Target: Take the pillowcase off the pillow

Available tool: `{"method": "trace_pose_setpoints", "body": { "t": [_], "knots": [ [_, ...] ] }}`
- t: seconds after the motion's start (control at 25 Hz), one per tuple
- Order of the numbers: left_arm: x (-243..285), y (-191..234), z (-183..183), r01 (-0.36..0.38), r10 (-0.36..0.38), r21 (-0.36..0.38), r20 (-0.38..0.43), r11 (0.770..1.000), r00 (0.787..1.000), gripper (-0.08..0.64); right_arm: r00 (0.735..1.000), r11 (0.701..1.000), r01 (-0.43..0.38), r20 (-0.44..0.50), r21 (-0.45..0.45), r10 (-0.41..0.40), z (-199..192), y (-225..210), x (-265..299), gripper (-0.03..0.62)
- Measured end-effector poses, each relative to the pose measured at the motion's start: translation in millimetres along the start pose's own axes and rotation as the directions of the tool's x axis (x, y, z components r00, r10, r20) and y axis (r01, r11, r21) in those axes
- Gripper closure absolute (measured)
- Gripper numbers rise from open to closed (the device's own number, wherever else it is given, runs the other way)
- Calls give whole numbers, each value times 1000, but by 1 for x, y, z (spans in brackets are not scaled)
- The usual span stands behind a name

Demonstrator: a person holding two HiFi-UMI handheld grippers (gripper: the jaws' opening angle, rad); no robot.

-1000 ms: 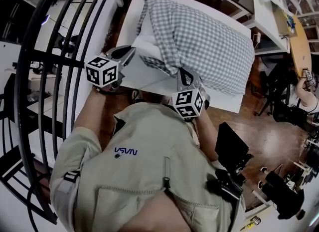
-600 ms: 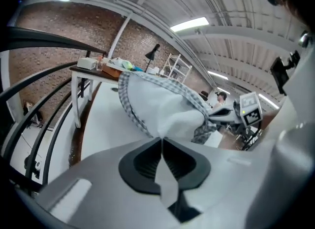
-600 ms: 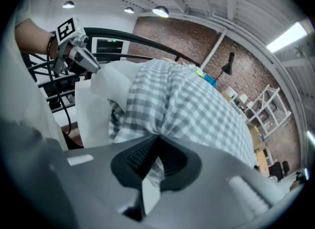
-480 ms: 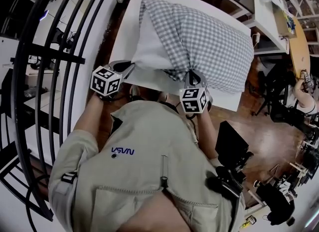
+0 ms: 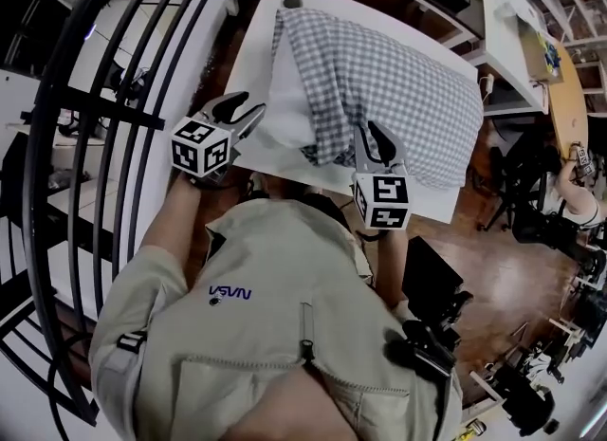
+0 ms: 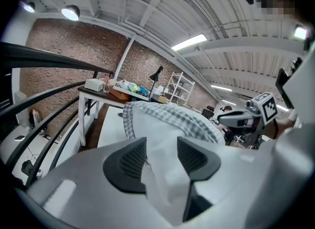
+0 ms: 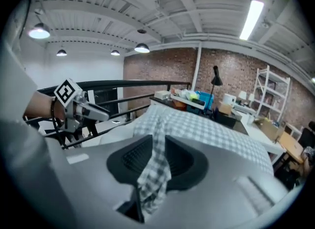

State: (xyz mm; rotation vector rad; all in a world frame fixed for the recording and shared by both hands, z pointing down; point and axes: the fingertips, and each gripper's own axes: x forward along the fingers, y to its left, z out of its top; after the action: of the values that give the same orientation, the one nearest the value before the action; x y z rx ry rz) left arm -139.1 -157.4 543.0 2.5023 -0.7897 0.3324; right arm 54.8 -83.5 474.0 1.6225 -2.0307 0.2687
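A grey-and-white checked pillowcase (image 5: 389,79) covers most of a pillow lying on the white table (image 5: 248,45). The bare white pillow (image 5: 285,107) sticks out of its near left end. My left gripper (image 5: 244,107) is at that white end. Its jaws have just been opening, and in the left gripper view (image 6: 161,147) they stand apart with a loose fold of the white pillow (image 6: 162,174) between them. My right gripper (image 5: 373,136) is at the pillowcase's near edge. Its jaws have also just been opening, and a strip of checked pillowcase (image 7: 155,174) hangs slack between them (image 7: 158,149).
A black curved railing (image 5: 85,98) runs along the left of the table. Desks with clutter (image 5: 512,12) stand at the right, over a wooden floor with black chairs and gear (image 5: 436,278). The table's far end has a round hole (image 5: 292,1).
Both grippers were shut, left on the white pillow corner, right on a bunched pillowcase edge. Now both sets of jaws stand apart, and the right gripper has drawn back towards the person.
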Motion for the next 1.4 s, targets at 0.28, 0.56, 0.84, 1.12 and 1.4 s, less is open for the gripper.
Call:
{"method": "trace_pose_setpoints", "body": {
  "t": [0.28,0.56,0.84,1.12,1.4],
  "knots": [
    [52,20,54,-76,76,7,26,997,997,347,987,981,-141,60,-131,150,63,5,57,498],
    [95,26,66,-110,110,4,-14,994,994,312,971,962,-233,10,-142,237,89,-1,121,481],
    [135,48,41,5,-21,-146,-110,989,994,221,962,943,-185,-247,-278,116,62,9,192,416],
    [126,8,52,160,-160,-15,-97,987,982,515,954,914,-182,-289,-363,76,65,9,193,577],
    [85,-1,56,121,-112,152,-68,981,991,532,979,940,92,-145,-327,-146,107,-84,166,581]
  ]
}}
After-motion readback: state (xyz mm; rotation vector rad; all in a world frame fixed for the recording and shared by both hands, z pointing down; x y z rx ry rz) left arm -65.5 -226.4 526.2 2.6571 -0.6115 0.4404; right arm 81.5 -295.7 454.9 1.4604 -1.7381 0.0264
